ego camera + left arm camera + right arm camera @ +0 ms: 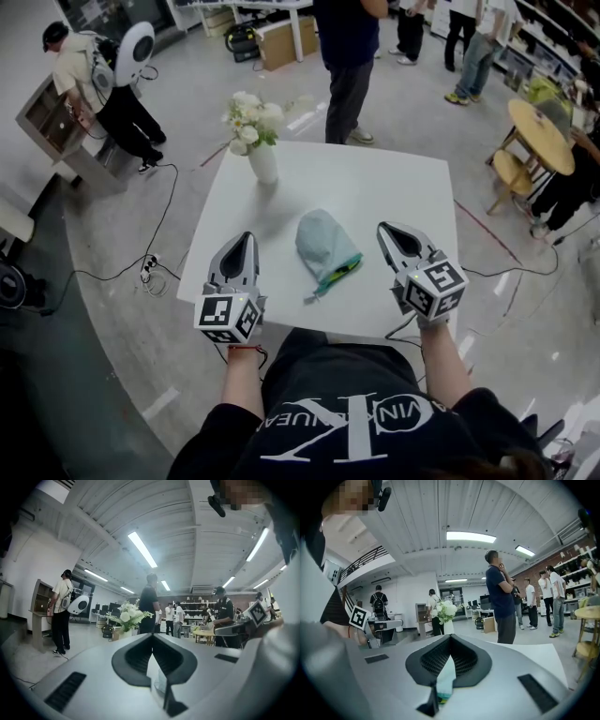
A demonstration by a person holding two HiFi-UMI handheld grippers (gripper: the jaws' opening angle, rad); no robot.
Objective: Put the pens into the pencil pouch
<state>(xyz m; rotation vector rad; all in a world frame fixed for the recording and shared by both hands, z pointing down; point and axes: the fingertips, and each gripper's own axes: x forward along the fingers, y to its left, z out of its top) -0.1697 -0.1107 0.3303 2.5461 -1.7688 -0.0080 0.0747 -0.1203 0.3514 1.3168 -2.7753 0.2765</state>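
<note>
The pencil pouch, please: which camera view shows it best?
The head view: the pencil pouch lies whole on the white table. The right gripper view shows only a pale sliver of it, low in the frame; the left gripper view shows nothing clearly identifiable as it.

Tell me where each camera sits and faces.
Head view: on the person's head, facing steeply down at the table and pouch; left gripper, right gripper and forearms show.
Left gripper view: rides that gripper, facing level across the room; its shut jaws show.
Right gripper view: likewise, on its gripper.
Shared: both gripper views catch the flowers.
</note>
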